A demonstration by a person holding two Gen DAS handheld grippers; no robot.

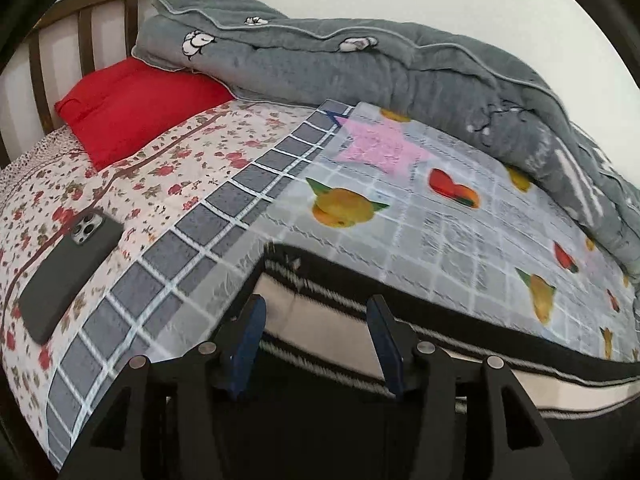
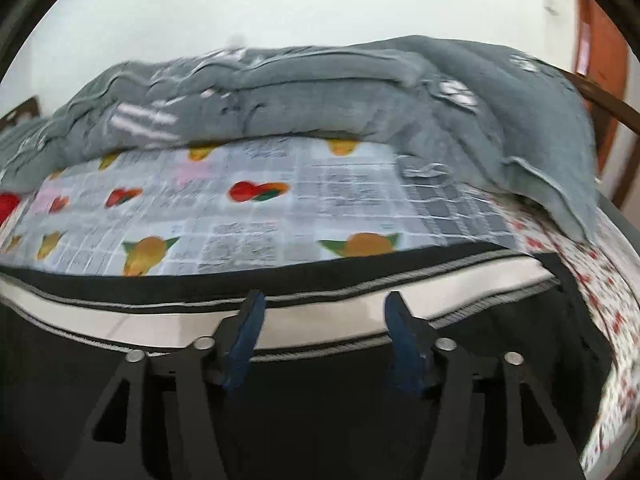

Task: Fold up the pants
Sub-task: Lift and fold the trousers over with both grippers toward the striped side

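The pants point(image 1: 480, 340) are black with a broad white side band edged in thin stripes. They lie flat along the near side of the bed, and in the right wrist view the pants point(image 2: 320, 276) run across the whole width. My left gripper point(image 1: 317, 302) is open just over the white band near the pants' left end, with nothing pinched between its blue pads. My right gripper point(image 2: 325, 298) is also open, jaws set wide over the same band, holding nothing. The lower part of the pants is hidden under both grippers' bodies.
A dark phone point(image 1: 70, 272) lies on the floral bedspread point(image 1: 160, 168) at the left. A red pillow point(image 1: 136, 108) sits by the wooden headboard point(image 1: 88, 20). A bunched grey comforter point(image 1: 360, 72) lines the far side, beyond the fruit-print sheet point(image 1: 420, 220).
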